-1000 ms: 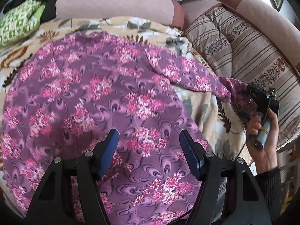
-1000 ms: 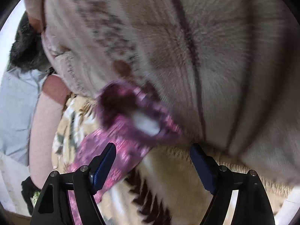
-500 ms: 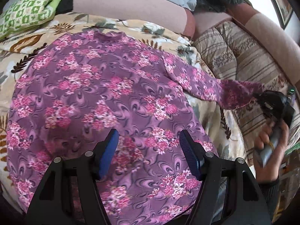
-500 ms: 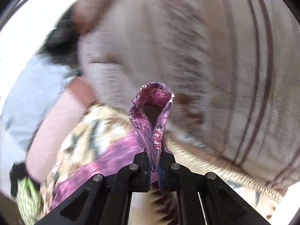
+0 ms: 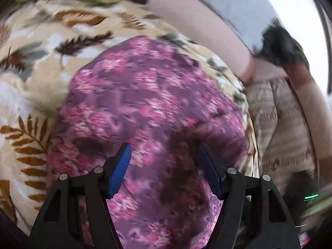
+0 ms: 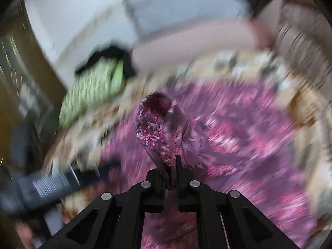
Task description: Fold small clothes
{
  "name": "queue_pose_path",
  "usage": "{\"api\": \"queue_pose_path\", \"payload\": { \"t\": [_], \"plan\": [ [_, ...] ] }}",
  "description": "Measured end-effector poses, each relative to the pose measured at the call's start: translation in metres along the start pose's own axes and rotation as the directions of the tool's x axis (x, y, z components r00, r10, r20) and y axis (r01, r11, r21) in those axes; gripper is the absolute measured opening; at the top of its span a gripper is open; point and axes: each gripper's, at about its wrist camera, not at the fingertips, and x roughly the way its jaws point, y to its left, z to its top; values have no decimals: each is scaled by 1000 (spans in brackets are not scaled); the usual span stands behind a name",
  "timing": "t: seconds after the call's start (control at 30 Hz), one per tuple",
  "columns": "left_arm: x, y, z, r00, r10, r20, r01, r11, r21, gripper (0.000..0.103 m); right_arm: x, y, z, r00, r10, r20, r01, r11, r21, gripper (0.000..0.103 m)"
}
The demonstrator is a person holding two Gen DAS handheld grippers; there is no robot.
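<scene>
A purple top with pink flowers (image 5: 145,108) lies spread on a leaf-print blanket (image 5: 37,62) on a sofa. My left gripper (image 5: 165,172) is open and empty, hovering over the lower part of the top. My right gripper (image 6: 171,176) is shut on the cuff of the top's sleeve (image 6: 159,124), which stands up between the jaws above the garment body (image 6: 238,141). Both views are blurred by motion.
A green patterned cloth (image 6: 93,87) with a black item lies at the far end of the sofa. Pink sofa back (image 5: 197,20) and striped cushion (image 5: 276,124) border the blanket. The other handle (image 6: 41,184) shows at the right wrist view's lower left.
My right gripper closed on the sleeve cuff and has swung it from the striped cushion side over the garment body. My left gripper has shifted over the top, still open.
</scene>
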Motion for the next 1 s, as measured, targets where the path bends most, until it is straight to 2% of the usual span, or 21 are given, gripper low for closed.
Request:
{"api": "queue_pose_path", "payload": {
  "t": [0.03, 0.07, 0.1, 0.17, 0.2, 0.23, 0.27, 0.3, 0.37, 0.4, 0.47, 0.53, 0.6, 0.63, 0.7, 0.77, 0.8, 0.83, 0.87, 0.97, 1.0],
  "plan": [
    [4, 7, 5, 1000, -7, -13, 6, 1000, -24, 67, 26, -6, -5, 993, -6, -117, 8, 1000, 22, 7],
    [7, 9, 8, 1000, -7, -20, 7, 1000, -30, 67, 46, -11, -10, 974, 7, -225, 3, 999, 42, 7],
    [11, 10, 13, 1000, -4, -28, 3, 1000, -31, 67, 53, -17, -14, 962, 51, -267, -32, 997, 77, 7],
    [18, 8, 19, 999, -6, -43, 5, 1000, -18, 67, 26, -21, -7, 975, 142, -172, -122, 985, 125, 7],
    [21, 5, 21, 998, -11, -56, 11, 1000, -8, 67, 6, -18, -1, 977, 176, -117, -166, 982, 89, 11],
    [24, 3, 21, 998, -15, -68, 15, 1000, -5, 68, -16, -14, 5, 981, 185, -63, -183, 983, 32, 20],
    [27, 0, 21, 996, -21, -83, 20, 1000, -6, 68, -28, -14, 5, 983, 178, -38, -177, 984, 8, 60],
    [31, -2, 20, 994, -35, -103, 35, 999, -3, 67, -40, -20, 5, 986, 166, -13, -166, 986, 0, 94],
    [39, -8, 14, 988, -55, -146, 59, 998, 20, 68, -56, -46, 2, 989, 140, 55, -143, 988, 56, 95],
    [44, -11, 8, 984, -62, -167, 68, 997, 33, 68, -58, -58, 1, 990, 126, 58, -130, 988, 85, 95],
    [51, -15, -2, 980, -63, -190, 73, 996, 45, 68, -62, -86, 4, 987, 155, 46, -160, 975, 156, 95],
    [60, -17, -10, 976, -61, -207, 70, 997, 36, 68, -58, -115, 8, 988, 143, 64, -155, 949, 275, 95],
    [71, -24, -22, 969, -52, -241, 68, 996, 59, 67, -54, -146, 20, 993, 87, 76, -110, 920, 377, 94],
    [76, -30, -27, 968, -23, -250, 50, 994, 99, 67, -52, -165, 30, 995, 57, 82, -86, 904, 418, 91],
    [85, -45, -36, 971, 77, -228, -32, 980, 195, 65, -53, -194, 46, 996, 19, 92, -61, 873, 484, 74],
    [91, -51, -39, 967, 148, -206, -101, 970, 222, 51, -53, -217, 61, 995, 10, 96, -60, 842, 536, 70],
    [90, -53, -38, 967, 170, -190, -126, 966, 224, 35, -50, -224, 64, 996, -5, 86, -43, 835, 549, 64],
    [88, -52, -36, 970, 162, -180, -121, 968, 221, 12, -43, -227, 67, 998, -17, 61, -21, 822, 569, 57],
    [82, -50, -32, 978, 120, -173, -83, 975, 206, 7, -40, -232, 64, 999, 0, 47, -28, 811, 584, 52],
    [62, -47, -26, 990, 37, -134, -11, 982, 191, 4, -33, -238, 59, 999, 11, 39, -33, 790, 612, 51],
    [49, -48, -26, 993, 6, -115, 17, 980, 196, 4, -37, -243, 56, 998, 12, 67, -51, 770, 637, 51]
  ]
}}
